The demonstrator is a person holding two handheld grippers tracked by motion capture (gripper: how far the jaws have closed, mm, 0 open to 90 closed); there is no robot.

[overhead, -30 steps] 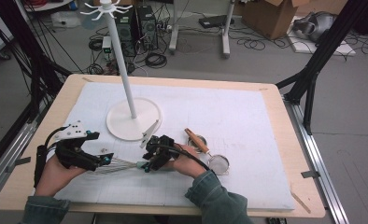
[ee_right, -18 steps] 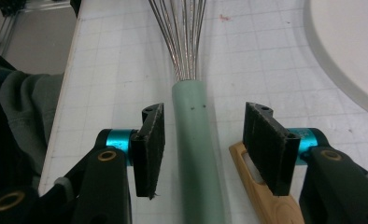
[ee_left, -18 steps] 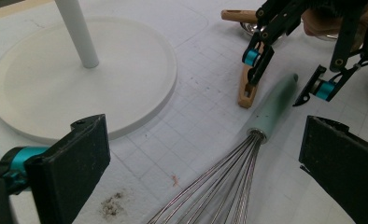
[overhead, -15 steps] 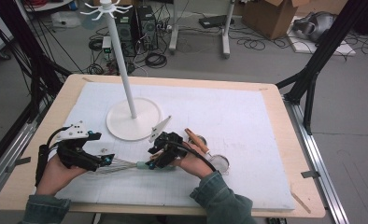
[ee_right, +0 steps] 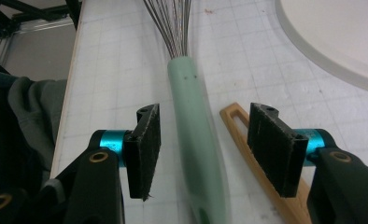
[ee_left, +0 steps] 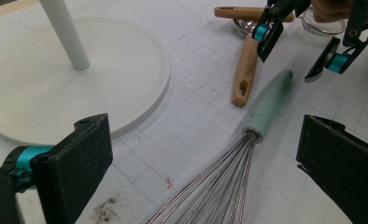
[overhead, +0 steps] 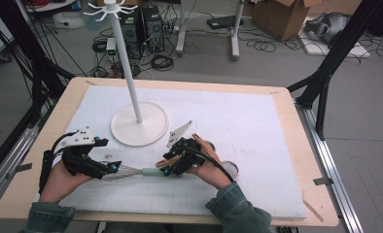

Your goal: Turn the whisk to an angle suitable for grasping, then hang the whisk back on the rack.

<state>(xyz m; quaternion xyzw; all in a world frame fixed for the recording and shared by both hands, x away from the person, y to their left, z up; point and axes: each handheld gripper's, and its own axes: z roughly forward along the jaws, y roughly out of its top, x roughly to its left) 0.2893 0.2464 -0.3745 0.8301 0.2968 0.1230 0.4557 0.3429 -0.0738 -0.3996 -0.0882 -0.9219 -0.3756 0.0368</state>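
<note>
Whisk work is what the pictures show: one whisk (overhead: pixel 133 172) lies flat on the white mat of the surface (overhead: pixel 257 121), its wires pointing toward the person's left and its pale green handle (ee_right: pixel 196 135) toward the right. The left hand-held gripper (overhead: pixel 113 167) sits over the wire end with its jaws spread wide; in the left gripper view the wires (ee_left: pixel 219 186) run up between the two black jaws without touching either, so it has hold of nothing. The right hand-held gripper (overhead: pixel 168 168) straddles the handle, jaws parted with a clear gap on each side, also holding nothing. That stance looks chosen so the jaws can close across the narrow handle, which is likely easier to pinch than springy wires; the left one seems placed to steady or lift the far end.

Just beside the green handle lies a wooden handle (ee_right: pixel 261 163) with a slot in its end, close enough that the right jaw could catch it on closing. Counted: one whisk, two wooden handles (ee_left: pixel 245 70) in the left gripper view, at least one of them apparently ending in a metal strainer ring (overhead: pixel 228 169), and one white stand (overhead: pixel 140 124) with a tall pole and hooks on top, probably for hanging the utensils.
</note>
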